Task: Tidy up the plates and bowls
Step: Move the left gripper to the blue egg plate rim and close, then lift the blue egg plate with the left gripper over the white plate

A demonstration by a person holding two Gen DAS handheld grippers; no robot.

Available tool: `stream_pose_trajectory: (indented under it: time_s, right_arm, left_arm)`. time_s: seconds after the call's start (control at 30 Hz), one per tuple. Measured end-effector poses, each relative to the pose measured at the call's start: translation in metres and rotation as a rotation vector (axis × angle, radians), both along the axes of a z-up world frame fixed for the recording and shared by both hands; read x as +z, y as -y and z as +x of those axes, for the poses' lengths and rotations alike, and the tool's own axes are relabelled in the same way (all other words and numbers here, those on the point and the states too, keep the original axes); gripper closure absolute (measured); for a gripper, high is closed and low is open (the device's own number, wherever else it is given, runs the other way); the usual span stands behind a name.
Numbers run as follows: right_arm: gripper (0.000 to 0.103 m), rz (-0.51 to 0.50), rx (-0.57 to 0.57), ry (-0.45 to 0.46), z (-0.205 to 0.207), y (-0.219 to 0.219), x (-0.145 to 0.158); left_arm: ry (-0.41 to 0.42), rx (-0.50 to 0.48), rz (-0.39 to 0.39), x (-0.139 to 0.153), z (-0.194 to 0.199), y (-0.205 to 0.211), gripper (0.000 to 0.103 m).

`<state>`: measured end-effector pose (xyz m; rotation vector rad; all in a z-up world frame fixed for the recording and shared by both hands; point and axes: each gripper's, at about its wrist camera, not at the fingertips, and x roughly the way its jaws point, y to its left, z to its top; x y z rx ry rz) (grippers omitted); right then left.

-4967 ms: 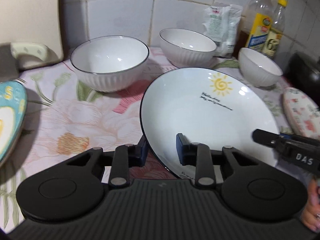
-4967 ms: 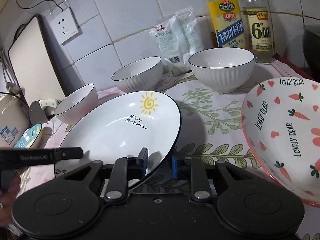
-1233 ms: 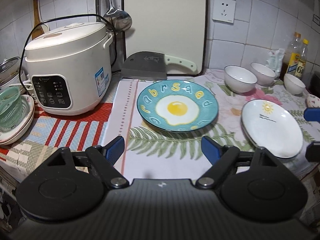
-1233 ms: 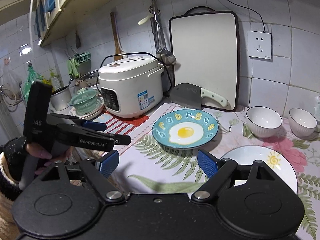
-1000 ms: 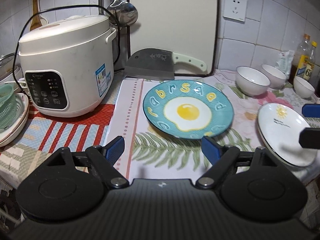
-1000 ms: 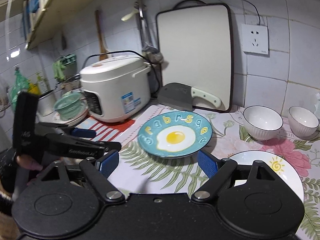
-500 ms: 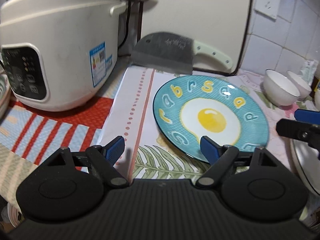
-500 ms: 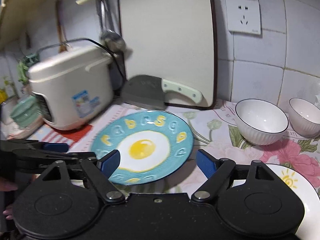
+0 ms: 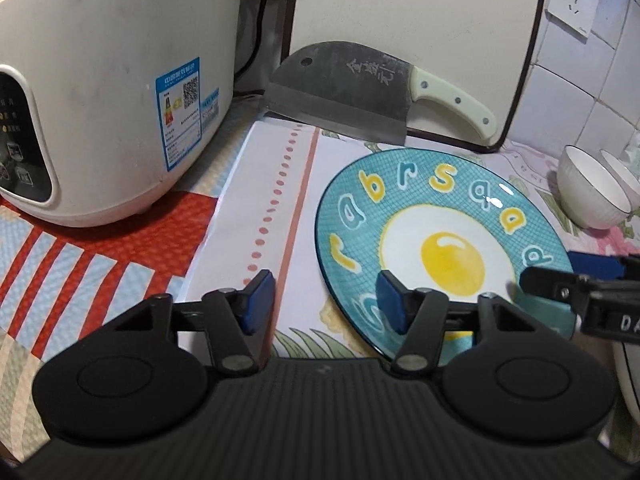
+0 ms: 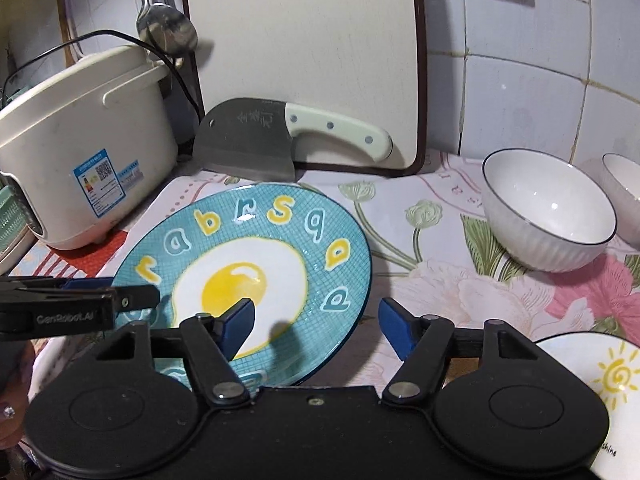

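A teal plate point(image 9: 440, 236) with a fried-egg picture and letters lies flat on the counter; it also shows in the right wrist view point(image 10: 256, 264). My left gripper point(image 9: 324, 304) is open and straddles the plate's left rim, one finger over the plate and one beside it. My right gripper point(image 10: 316, 324) is open and straddles the plate's right rim. Each gripper shows in the other's view. A white sun plate point(image 10: 600, 384) lies at the right. Two white bowls point(image 10: 548, 216) stand behind it.
A white rice cooker point(image 9: 100, 92) stands close on the left. A cleaver point(image 9: 360, 92) leans on an upright cutting board point(image 10: 304, 56) behind the teal plate. A ladle point(image 10: 166, 28) hangs on the wall.
Both grippers have moved in low to the teal plate from either side and narrowed their jaws, so each now straddles a rim. The plate has not moved.
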<state>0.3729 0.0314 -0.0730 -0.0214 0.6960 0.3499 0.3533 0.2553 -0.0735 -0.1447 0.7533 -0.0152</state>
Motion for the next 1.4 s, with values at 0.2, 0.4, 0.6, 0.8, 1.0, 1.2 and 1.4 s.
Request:
stream_pose_trajectory:
  time_s: [0.2, 0.4, 0.6, 0.8, 1.0, 1.2, 1.4]
  right_arm:
    - [0.044, 0.067, -0.026, -0.081, 0.008, -0.001, -0.008]
    - [0.046, 0.039, -0.049, -0.050, 0.007, -0.007, -0.011]
    - [0.046, 0.028, -0.061, -0.036, 0.009, -0.008, -0.012]
    - [0.051, 0.024, -0.058, -0.030, 0.009, -0.006, -0.012]
    - [0.073, 0.087, -0.075, -0.077, 0.012, 0.011, -0.009]
    - [0.076, 0.052, -0.041, -0.046, -0.008, 0.008, 0.003]
    - [0.077, 0.020, -0.037, -0.043, -0.024, 0.009, 0.013]
  left_arm:
    - [0.007, -0.014, -0.042, -0.002, 0.004, 0.000, 0.070]
    - [0.009, -0.006, -0.067, -0.002, 0.005, 0.003, 0.079]
    - [0.025, 0.015, -0.050, -0.003, 0.003, 0.004, 0.078]
    - [0.013, 0.015, -0.100, -0.003, 0.004, -0.003, 0.078]
    - [0.023, 0.020, -0.030, -0.002, 0.000, 0.007, 0.079]
    - [0.025, 0.025, 0.011, 0.007, -0.011, 0.010, 0.079]
    - [-0.003, 0.008, 0.023, 0.020, -0.028, 0.015, 0.079]
